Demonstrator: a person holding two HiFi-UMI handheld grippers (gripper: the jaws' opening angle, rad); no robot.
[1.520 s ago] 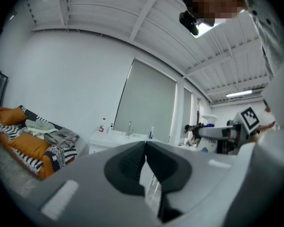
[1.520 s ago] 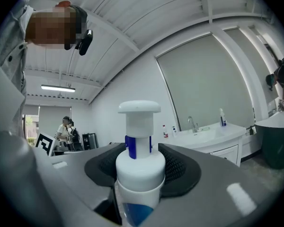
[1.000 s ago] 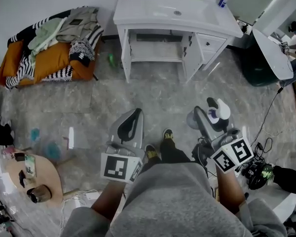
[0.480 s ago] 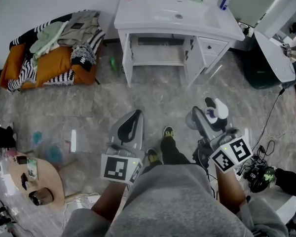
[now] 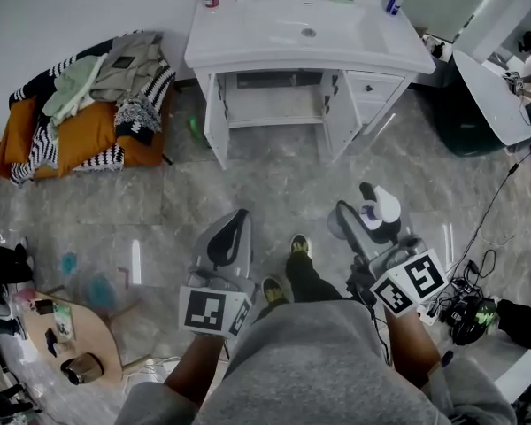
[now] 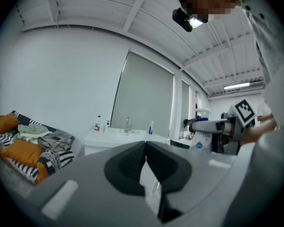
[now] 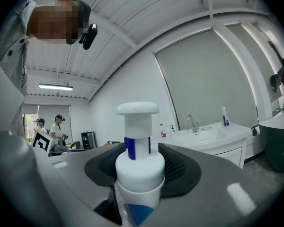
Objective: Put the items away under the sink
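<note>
- The grey marbled floor (image 5: 274,180) shows only in the head view. The two gripper views look level at a white wall and a ribbed ceiling.
- The white sink cabinet (image 5: 248,38) stands at the far side. Only the head view shows its two doors swung open on a bare shelf.
- Left of it, a heap of striped and plain clothes (image 5: 88,96) lies on orange cushions (image 5: 80,127).
- The right gripper (image 5: 369,212) is clamped on the white plastic pump bottle (image 5: 378,207), above the floor near the person and well apart from the cabinet. Its own view adds the bottle's blue collar and the meshed black pads (image 7: 180,169) against its round body.
- The left gripper (image 5: 237,215) has its smooth grey jaws closed together, with nothing between them.
</note>
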